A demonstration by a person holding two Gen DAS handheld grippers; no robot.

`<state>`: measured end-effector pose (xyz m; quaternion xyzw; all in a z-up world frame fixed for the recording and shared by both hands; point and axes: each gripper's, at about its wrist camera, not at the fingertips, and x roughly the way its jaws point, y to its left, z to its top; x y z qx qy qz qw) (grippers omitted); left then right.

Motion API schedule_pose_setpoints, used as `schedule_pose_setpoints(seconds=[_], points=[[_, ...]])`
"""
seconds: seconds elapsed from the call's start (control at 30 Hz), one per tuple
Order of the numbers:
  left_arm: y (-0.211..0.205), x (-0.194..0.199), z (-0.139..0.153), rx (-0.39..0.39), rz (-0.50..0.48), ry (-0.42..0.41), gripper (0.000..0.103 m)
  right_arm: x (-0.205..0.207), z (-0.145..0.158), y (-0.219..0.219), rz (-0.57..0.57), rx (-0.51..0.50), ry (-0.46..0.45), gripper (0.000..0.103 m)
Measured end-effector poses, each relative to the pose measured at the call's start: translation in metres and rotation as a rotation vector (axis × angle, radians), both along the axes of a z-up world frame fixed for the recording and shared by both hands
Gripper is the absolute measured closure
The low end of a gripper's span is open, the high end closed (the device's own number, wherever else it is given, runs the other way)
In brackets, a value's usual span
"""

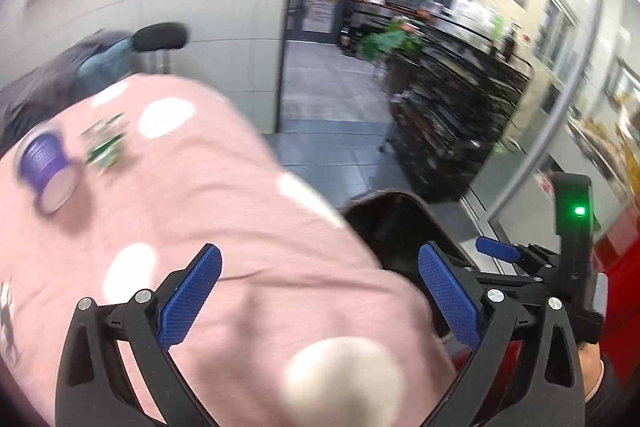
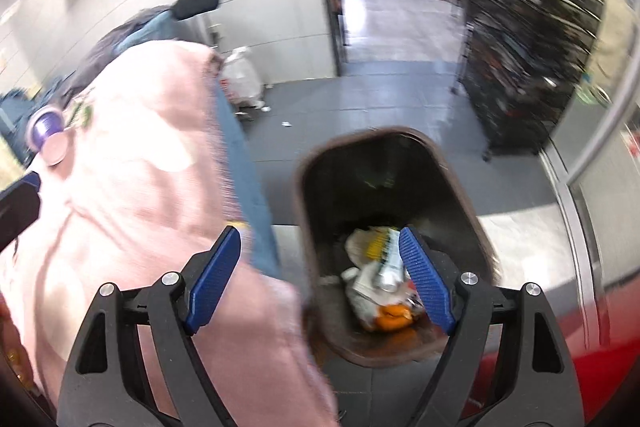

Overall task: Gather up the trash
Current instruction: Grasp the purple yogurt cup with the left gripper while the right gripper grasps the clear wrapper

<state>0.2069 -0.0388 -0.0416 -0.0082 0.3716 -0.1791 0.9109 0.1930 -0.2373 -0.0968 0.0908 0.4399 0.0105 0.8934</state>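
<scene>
Both grippers are empty at this moment. The left gripper [image 1: 320,297] has its fingers wide apart with nothing between them, only the pink cloth [image 1: 224,211] with white dots showing below. The right gripper [image 2: 320,277] also has its fingers apart, and it hangs over the edge of the dark trash bin [image 2: 460,195], which stands on the floor just beside the pink-covered surface.

Some trash [image 2: 380,279] already lies at the bottom of the bin: crumpled paper, a wrapper and something orange. What is left to collect, as far as I can judge, is the purple cup [image 1: 46,171] lying on its side on the cloth and the small green-and-white wrapper [image 1: 105,143] just beside it. Both are well apart from the grippers and blurred, so details are hard to read.

To do the next pick well, I would send the left gripper to the cup, since it is on that side. The cup is round and lies on soft fabric, so it may roll; the fingers should close across its body, not its ends. The wrapper is flat and light, so pinch low without catching the cloth.
</scene>
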Motion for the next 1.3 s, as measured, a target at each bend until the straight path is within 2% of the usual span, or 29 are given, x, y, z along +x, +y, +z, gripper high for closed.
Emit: schedule_pose_setpoints(seconds=[0.1, 0.27, 0.37, 0.47, 0.57, 0.8, 1.0, 1.07, 1.17, 1.3], points=[[0.03, 0.007, 0.001, -0.009, 0.091, 0.011, 0.006, 0.01, 0.011, 0.024, 0.069, -0.001, -0.017, 0.022], [0.089, 0.018, 0.003, -0.088, 0.264, 0.021, 0.006, 0.023, 0.025, 0.06, 0.151, -0.019, -0.044, 0.019], [0.119, 0.029, 0.006, -0.098, 0.372, 0.01, 0.006, 0.028, 0.032, 0.078, 0.193, -0.03, -0.054, 0.019], [0.14, 0.043, 0.008, -0.097, 0.441, 0.024, 0.006, 0.032, 0.038, 0.094, 0.228, -0.051, -0.063, 0.019], [0.178, 0.051, 0.006, -0.14, 0.495, 0.039, 0.006, 0.035, 0.046, 0.107, 0.26, -0.074, -0.078, 0.019], [0.214, 0.085, -0.001, -0.187, 0.541, 0.092, 0.006, 0.044, 0.063, 0.133, 0.31, -0.101, -0.109, 0.019], [0.224, 0.117, -0.014, -0.211, 0.558, 0.134, 0.007, 0.053, 0.072, 0.154, 0.356, -0.119, -0.128, 0.019], [0.226, 0.123, -0.018, -0.219, 0.558, 0.151, 0.011, 0.059, 0.073, 0.161, 0.374, -0.122, -0.125, 0.019], [0.234, 0.128, -0.024, -0.245, 0.568, 0.168, 0.022, 0.068, 0.073, 0.176, 0.406, -0.123, -0.124, 0.019], [0.239, 0.124, -0.023, -0.291, 0.551, 0.157, 0.029, 0.083, 0.073, 0.197, 0.454, -0.103, -0.11, 0.019]])
